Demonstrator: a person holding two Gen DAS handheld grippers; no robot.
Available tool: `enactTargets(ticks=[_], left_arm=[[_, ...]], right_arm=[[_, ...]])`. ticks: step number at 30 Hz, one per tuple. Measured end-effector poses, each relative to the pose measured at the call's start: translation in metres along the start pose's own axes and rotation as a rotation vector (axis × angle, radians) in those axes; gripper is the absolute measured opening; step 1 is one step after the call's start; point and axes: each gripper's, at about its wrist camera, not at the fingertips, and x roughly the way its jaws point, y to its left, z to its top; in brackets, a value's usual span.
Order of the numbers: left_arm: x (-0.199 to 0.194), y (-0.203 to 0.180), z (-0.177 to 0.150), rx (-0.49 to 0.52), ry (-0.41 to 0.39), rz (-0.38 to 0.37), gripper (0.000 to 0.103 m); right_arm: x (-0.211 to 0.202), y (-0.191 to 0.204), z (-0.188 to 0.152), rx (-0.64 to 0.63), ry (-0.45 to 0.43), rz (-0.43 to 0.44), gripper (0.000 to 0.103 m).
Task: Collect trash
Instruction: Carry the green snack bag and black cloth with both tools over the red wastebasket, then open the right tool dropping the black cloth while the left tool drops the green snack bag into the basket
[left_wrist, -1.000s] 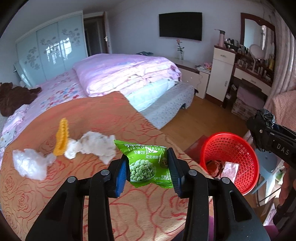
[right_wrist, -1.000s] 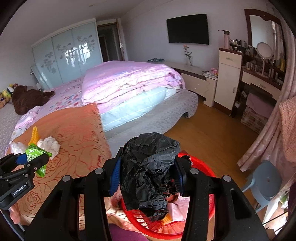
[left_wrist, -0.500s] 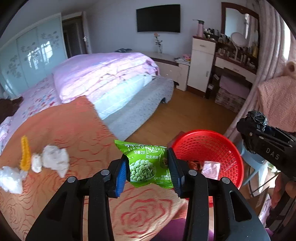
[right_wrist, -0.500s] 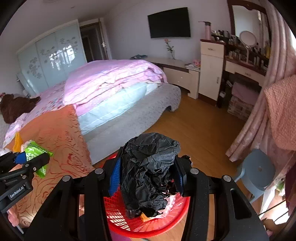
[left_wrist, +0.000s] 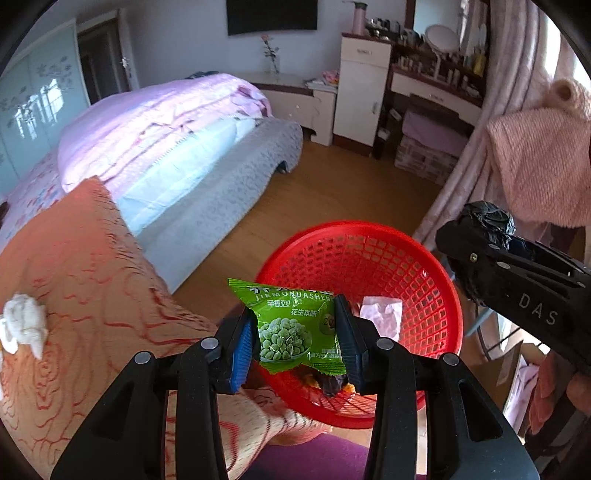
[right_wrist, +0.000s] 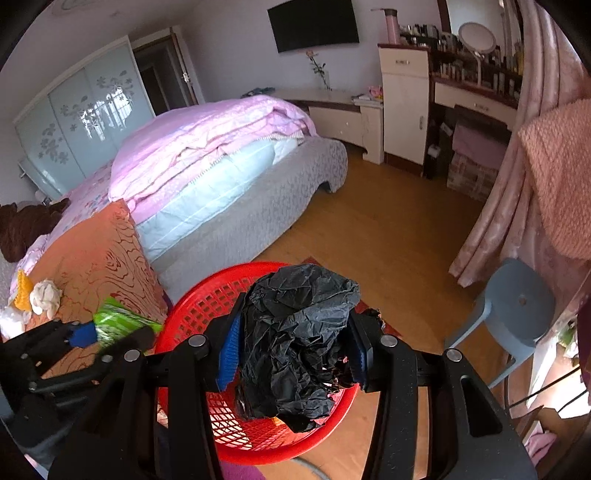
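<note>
My left gripper (left_wrist: 293, 343) is shut on a green pea snack packet (left_wrist: 291, 328), held over the near rim of a red mesh basket (left_wrist: 376, 254). A pale pink wrapper (left_wrist: 380, 314) and dark scraps lie in the basket. My right gripper (right_wrist: 291, 349) is shut on a crumpled black plastic bag (right_wrist: 299, 332), above the same red basket (right_wrist: 207, 302). That gripper with its black bag (left_wrist: 487, 221) shows at the right of the left wrist view. The left gripper with the green packet (right_wrist: 118, 321) shows low left in the right wrist view.
An orange patterned blanket (left_wrist: 85, 280) at the left carries a white crumpled tissue (left_wrist: 24, 325); the right wrist view also shows a yellow piece (right_wrist: 23, 295) there. A bed with pink quilt (right_wrist: 207, 136), wooden floor, a grey-blue stool (right_wrist: 517, 306) and pink curtains (right_wrist: 517, 177) surround the basket.
Both grippers have swung right and down, away from the orange blanket and over the red basket. Each keeps its hold, the left on the packet, the right on the black bag.
</note>
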Motion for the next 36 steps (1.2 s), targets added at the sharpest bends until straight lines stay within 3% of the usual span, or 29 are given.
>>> enactTargets(ticks=[14,25,36], left_arm=[[0.023,-0.007,-0.008,0.022,0.045,-0.011,0.042],[0.013,-0.009,-0.005,0.032,0.003,0.01,0.066],[-0.013,0.0,-0.006,0.01,-0.067,0.055,0.073]], right_arm=[[0.019,-0.001,-0.006,0.0,0.054,0.018,0.048],[0.015,-0.005,-0.005,0.031,0.043,0.042,0.064],[0.005,-0.003,-0.003,0.027,-0.006,0.019,0.066]])
